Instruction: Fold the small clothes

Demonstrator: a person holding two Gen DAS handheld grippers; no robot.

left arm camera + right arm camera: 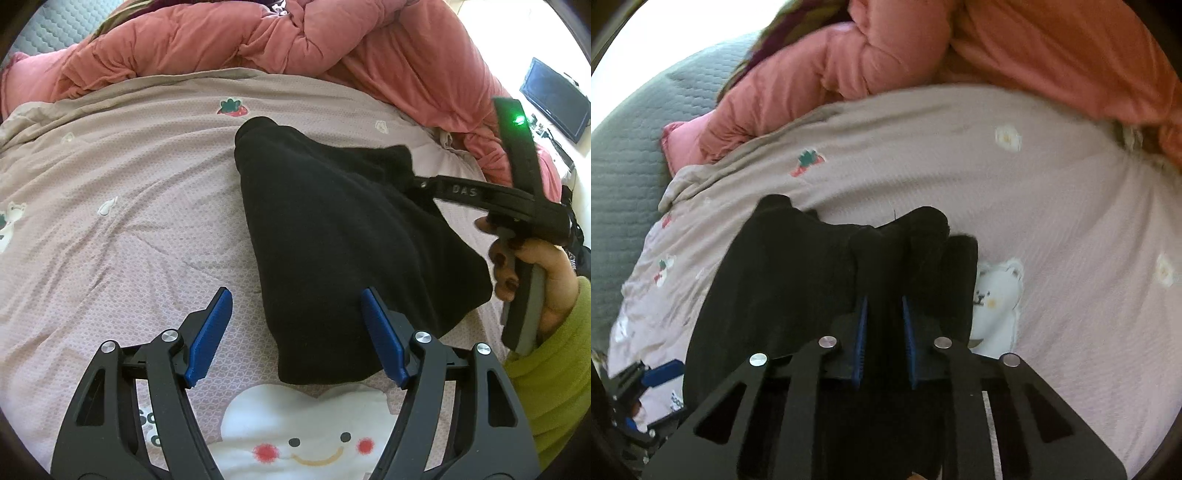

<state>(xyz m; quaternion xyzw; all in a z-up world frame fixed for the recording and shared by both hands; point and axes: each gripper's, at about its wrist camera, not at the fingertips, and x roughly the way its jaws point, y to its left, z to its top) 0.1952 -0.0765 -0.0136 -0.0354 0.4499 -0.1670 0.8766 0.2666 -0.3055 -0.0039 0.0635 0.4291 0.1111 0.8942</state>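
Pink sheet [129,206], quilt [207,44] possibly bunched behind

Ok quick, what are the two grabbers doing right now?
Left gripper: open, holding nothing, just above the bed sheet.
Right gripper: closed on the black cloth.

My black fleece garment [343,236] lies bunched and partly folded on the pinkish bedsheet, one edge pinched up between my right pads [862,332] (its exact type I cannot tell), the rest draping down.
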